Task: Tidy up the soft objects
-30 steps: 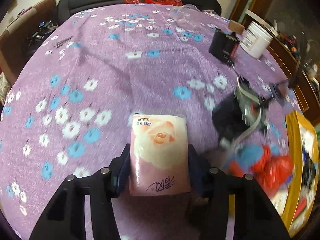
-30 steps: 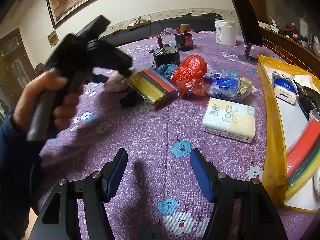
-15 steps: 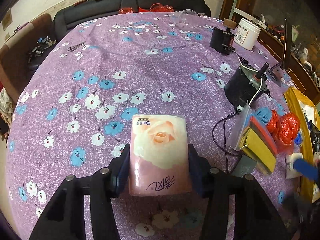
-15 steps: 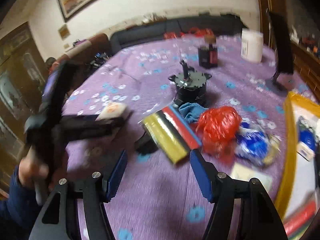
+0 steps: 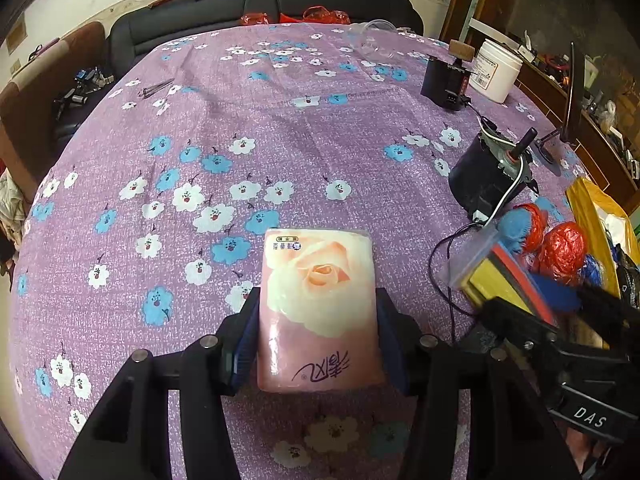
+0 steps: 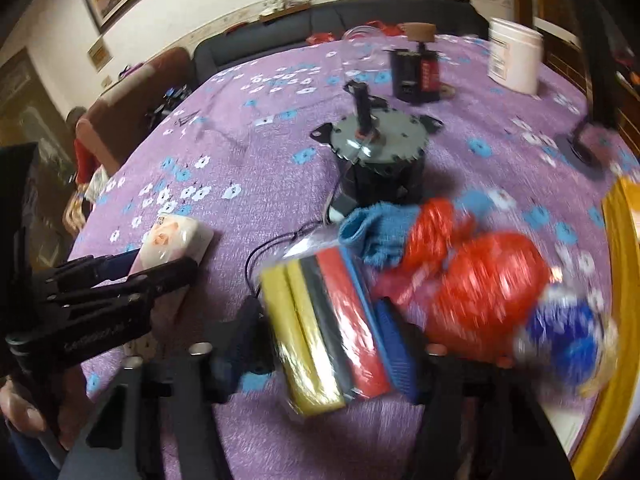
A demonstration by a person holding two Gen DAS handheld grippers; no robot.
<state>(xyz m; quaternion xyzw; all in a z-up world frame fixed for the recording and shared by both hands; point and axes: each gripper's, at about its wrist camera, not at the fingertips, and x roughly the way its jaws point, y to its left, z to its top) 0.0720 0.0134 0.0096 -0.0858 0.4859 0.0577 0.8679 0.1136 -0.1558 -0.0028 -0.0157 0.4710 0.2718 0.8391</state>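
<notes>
Pink tissue pack clamped in left gripper, right gripper around sponge pack

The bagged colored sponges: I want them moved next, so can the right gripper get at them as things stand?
Probably yes. The right gripper is open with the bagged sponges already between its fingers; the red bag crowds the right finger but doesn't block closing.

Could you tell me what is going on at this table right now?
A person is sorting soft items with two handheld grippers. The left gripper is shut on a pink tissue pack over the purple tablecloth. The right gripper has its fingers on either side of a bagged stack of coloured sponges; whether it grips them is unclear.
</notes>
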